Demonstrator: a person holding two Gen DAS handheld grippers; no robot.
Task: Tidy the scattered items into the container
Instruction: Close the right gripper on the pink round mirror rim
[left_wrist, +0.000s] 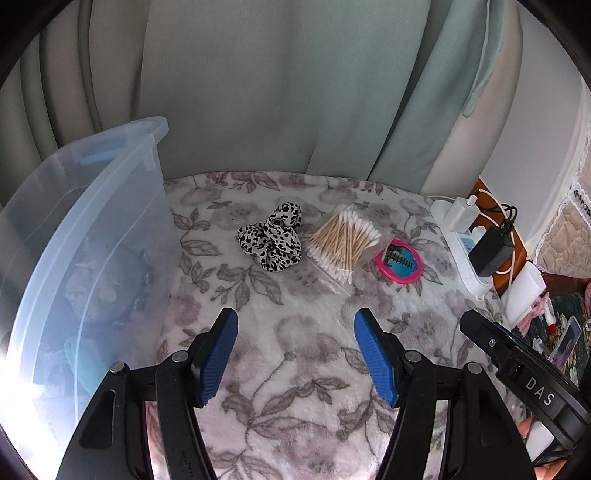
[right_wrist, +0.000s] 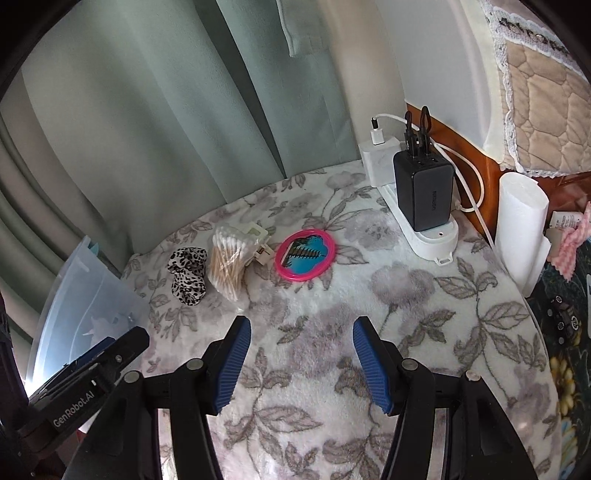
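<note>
A leopard-print scrunchie (left_wrist: 272, 240) (right_wrist: 187, 274), a clear bag of cotton swabs (left_wrist: 343, 243) (right_wrist: 228, 262) and a round pink mirror (left_wrist: 399, 266) (right_wrist: 305, 254) lie in a row on the floral blanket. A small beige clip (right_wrist: 258, 240) sits just behind the swabs. The clear plastic container (left_wrist: 88, 236) (right_wrist: 74, 295) stands at the left with a few items inside, blurred through its wall. My left gripper (left_wrist: 295, 332) is open and empty, short of the scrunchie and swabs. My right gripper (right_wrist: 302, 341) is open and empty, short of the mirror.
A white power strip (left_wrist: 461, 254) (right_wrist: 421, 225) with a black charger (right_wrist: 424, 192) and cables lies at the right. A white paper roll (right_wrist: 521, 229) stands beside it. Green curtains (left_wrist: 258, 92) hang behind the blanket (right_wrist: 332, 369).
</note>
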